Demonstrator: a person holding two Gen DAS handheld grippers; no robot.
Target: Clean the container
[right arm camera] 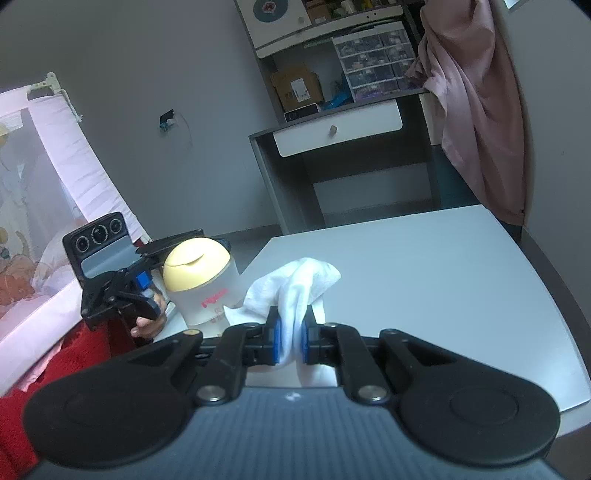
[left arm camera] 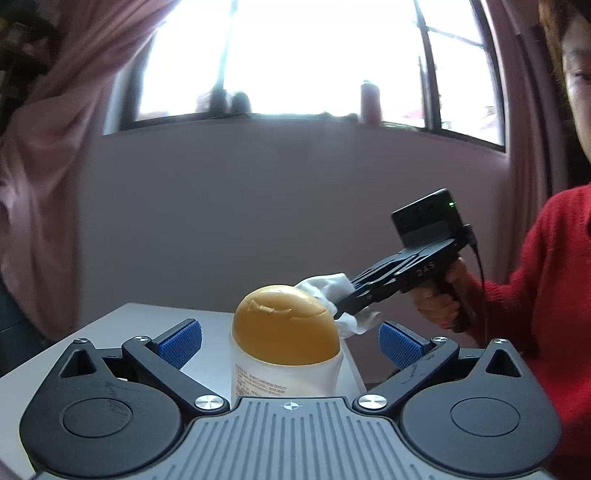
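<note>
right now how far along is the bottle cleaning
Done: the right claw is shut on the white cloth. In hand: the cloth is at the bottle's yellow cap, the open left claw around the bottle. Left: the bottle's sides; no wiped area can be told.

Ahead of me a wide window (left arm camera: 295,59) glares white over a plain pale wall (left arm camera: 258,206), with a pink curtain (left arm camera: 55,147) bunched at its left side. From the other camera I see a grey desk (right arm camera: 332,147) with a white drawer (right arm camera: 338,127), shelves (right arm camera: 332,22) above it, small plastic drawers (right arm camera: 376,59) and a cardboard box (right arm camera: 295,88). A pink mesh bed rail (right arm camera: 55,155) stands on the left. The white table (right arm camera: 443,277) is evenly lit.
</note>
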